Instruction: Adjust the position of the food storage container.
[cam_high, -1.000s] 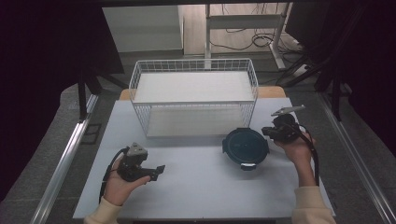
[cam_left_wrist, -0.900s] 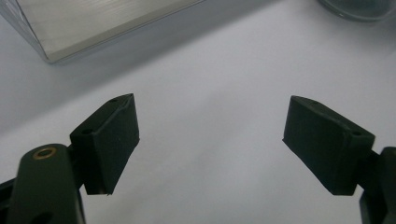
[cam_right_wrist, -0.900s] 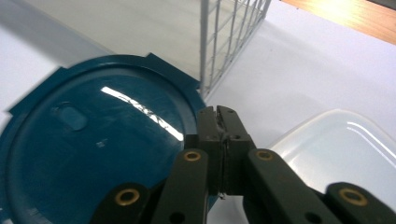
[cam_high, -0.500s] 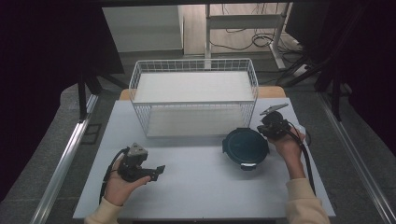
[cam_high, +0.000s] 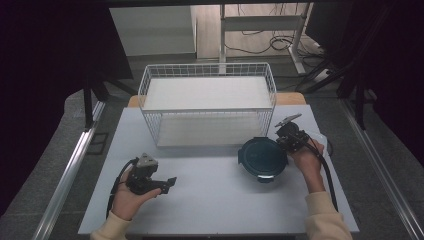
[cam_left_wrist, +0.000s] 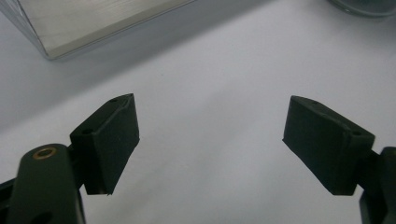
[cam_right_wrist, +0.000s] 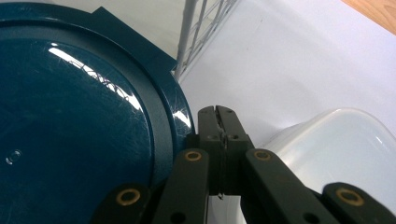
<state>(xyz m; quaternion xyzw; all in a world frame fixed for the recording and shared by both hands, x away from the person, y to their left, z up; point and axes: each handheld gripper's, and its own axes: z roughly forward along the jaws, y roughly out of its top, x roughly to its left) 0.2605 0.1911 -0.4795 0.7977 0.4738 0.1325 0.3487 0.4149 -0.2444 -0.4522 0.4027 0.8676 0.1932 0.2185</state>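
The right gripper, jaws pressed together, touched the blue lid's rim; nudging gently seemed wisest.

Left tool held low in the left hand, jaws spread wide, nothing between. Right tool in the right hand, jaws pressed together, forearm reaching forward.

Seen from above: white tabletop w/ white wire basket at the far edge. Left tool rests low at front left, jaws apart. Right tool sits at the rim of a dark teal round lid, front right of the basket
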